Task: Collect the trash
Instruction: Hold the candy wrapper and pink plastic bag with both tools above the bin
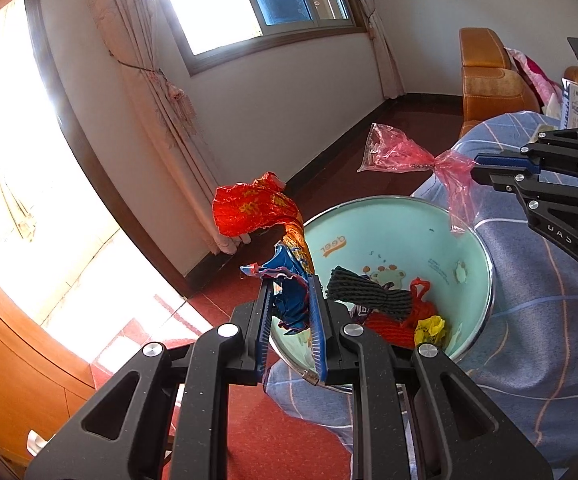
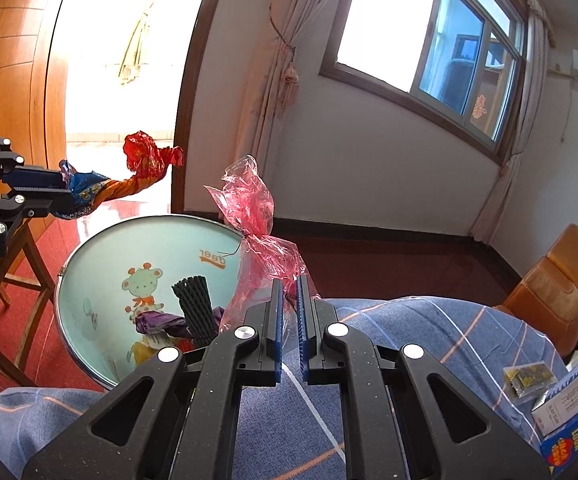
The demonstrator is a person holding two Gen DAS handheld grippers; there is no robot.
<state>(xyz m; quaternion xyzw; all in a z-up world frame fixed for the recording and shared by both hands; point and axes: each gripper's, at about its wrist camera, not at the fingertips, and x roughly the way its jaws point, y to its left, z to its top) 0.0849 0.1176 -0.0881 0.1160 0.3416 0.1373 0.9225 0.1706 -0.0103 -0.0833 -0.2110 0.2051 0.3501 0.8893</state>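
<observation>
My left gripper [image 1: 292, 280] is shut on a red, orange and blue foil wrapper [image 1: 261, 208] and holds it above the near rim of a pale green cartoon bin [image 1: 369, 216]. My right gripper [image 2: 288, 284] is shut on a crumpled pink plastic bag [image 2: 249, 200] and holds it over the bin's [image 2: 101, 264] right rim. The right gripper also shows in the left wrist view [image 1: 475, 168], with the pink bag [image 1: 401, 152]. The left gripper shows in the right wrist view [image 2: 63, 196], with the foil wrapper [image 2: 145, 160]. Inside the bin lie a dark foam net [image 1: 369, 294], red trash [image 1: 393, 322] and a yellow scrap [image 1: 429, 328].
A blue checked cloth [image 2: 409, 340] covers the surface beside the bin. A small dark packet [image 2: 527, 376] and a blue and white carton [image 2: 569, 412] lie on it at the right. An orange armchair [image 1: 485, 76] stands behind. A wooden stool [image 2: 21, 264] stands left on the red floor.
</observation>
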